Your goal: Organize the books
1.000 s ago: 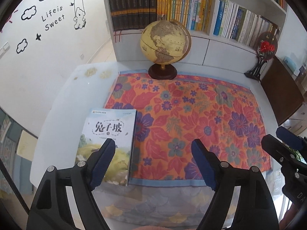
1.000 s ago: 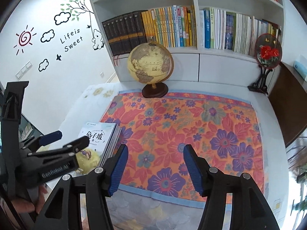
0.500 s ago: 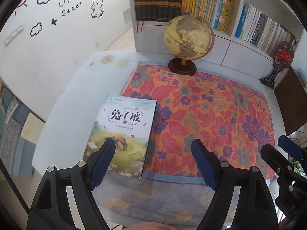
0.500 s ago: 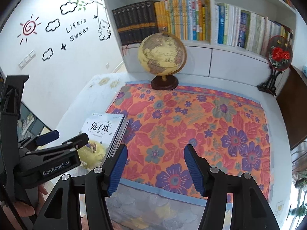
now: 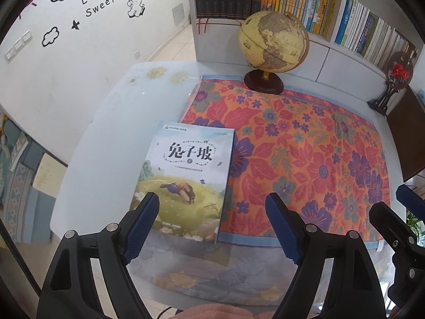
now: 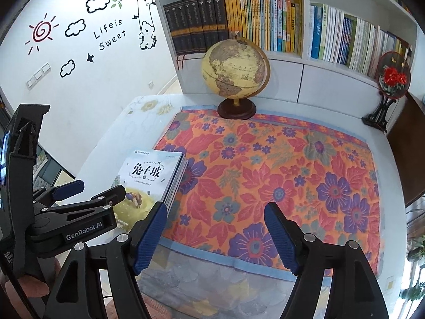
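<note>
At nine o'clock on the white table [image 5: 111,133], a neat stack of illustrated paperback books [image 6: 151,178] lay squared beside the floral orange cloth [image 6: 279,175]; the left gripper [image 5: 212,210] and right gripper [image 6: 215,218] hovered agape, empty; stacking looked done.

A white table [image 5: 111,133] is holding a flowery cloth [image 5: 305,159]. A pile of books [image 6: 151,178] is lying partly on the cloth's left edge. A globe [image 5: 271,53] is standing at the back.
</note>
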A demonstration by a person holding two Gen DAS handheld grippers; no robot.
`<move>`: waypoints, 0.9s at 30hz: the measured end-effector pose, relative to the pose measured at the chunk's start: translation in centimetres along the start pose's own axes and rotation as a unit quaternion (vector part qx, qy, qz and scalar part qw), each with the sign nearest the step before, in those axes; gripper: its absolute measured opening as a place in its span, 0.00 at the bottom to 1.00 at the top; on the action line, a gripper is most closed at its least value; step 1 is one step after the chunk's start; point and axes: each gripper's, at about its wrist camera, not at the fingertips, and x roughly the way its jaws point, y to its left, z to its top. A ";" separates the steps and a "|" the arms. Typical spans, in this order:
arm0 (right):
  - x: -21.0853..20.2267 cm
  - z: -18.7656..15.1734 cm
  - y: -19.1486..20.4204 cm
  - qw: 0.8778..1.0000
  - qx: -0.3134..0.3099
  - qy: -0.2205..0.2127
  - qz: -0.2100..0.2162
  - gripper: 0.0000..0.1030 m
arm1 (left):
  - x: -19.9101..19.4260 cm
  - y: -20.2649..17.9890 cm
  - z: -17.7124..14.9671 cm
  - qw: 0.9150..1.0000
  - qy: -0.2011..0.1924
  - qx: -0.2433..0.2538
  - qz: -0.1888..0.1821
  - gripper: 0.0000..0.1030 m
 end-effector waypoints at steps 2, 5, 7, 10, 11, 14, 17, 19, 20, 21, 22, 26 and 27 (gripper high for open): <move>0.2 0.0 0.4 1.000 0.000 0.003 0.002 0.72 | 0.3 0.4 0.0 1.000 0.005 -0.001 0.000 0.79; 0.5 0.0 1.1 1.000 -0.001 0.007 0.003 0.73 | 0.6 1.0 -0.2 1.000 0.013 -0.001 -0.008 0.79; 0.7 0.0 1.6 1.000 -0.002 0.008 0.004 0.73 | 0.9 1.3 -0.2 1.000 0.018 0.002 -0.011 0.79; 0.9 0.0 2.3 1.000 -0.003 0.009 0.003 0.73 | 1.1 1.7 -0.2 1.000 0.019 0.008 -0.014 0.79; 0.9 0.0 2.5 1.000 -0.003 0.008 0.002 0.73 | 1.1 1.9 -0.2 1.000 0.019 0.008 -0.017 0.79; 0.9 0.0 3.0 1.000 0.000 0.006 0.002 0.73 | 1.2 2.4 -0.1 0.999 0.018 0.010 -0.026 0.79; 1.1 0.0 3.4 1.000 0.007 0.006 0.002 0.73 | 1.2 2.6 -0.2 0.999 0.020 0.015 -0.024 0.79; 1.2 0.1 3.7 1.000 0.009 0.007 0.002 0.73 | 1.4 2.9 -0.2 0.999 0.022 0.018 -0.025 0.79; 1.2 0.0 3.9 1.000 0.009 0.007 0.001 0.73 | 1.4 3.1 -0.2 0.999 0.022 0.019 -0.025 0.79; 1.2 0.0 4.1 1.000 0.009 0.007 0.000 0.73 | 1.4 3.2 -0.2 0.999 0.022 0.020 -0.026 0.79; 1.2 0.0 4.1 1.000 0.008 0.007 -0.001 0.73 | 1.4 3.3 -0.1 0.999 0.021 0.021 -0.026 0.79; 1.3 0.0 4.6 1.000 0.006 0.008 -0.003 0.73 | 1.5 3.5 0.0 0.999 0.020 0.023 -0.030 0.79; 1.3 0.0 4.7 1.000 0.006 0.009 -0.004 0.73 | 1.6 3.6 0.0 0.999 0.020 0.025 -0.030 0.79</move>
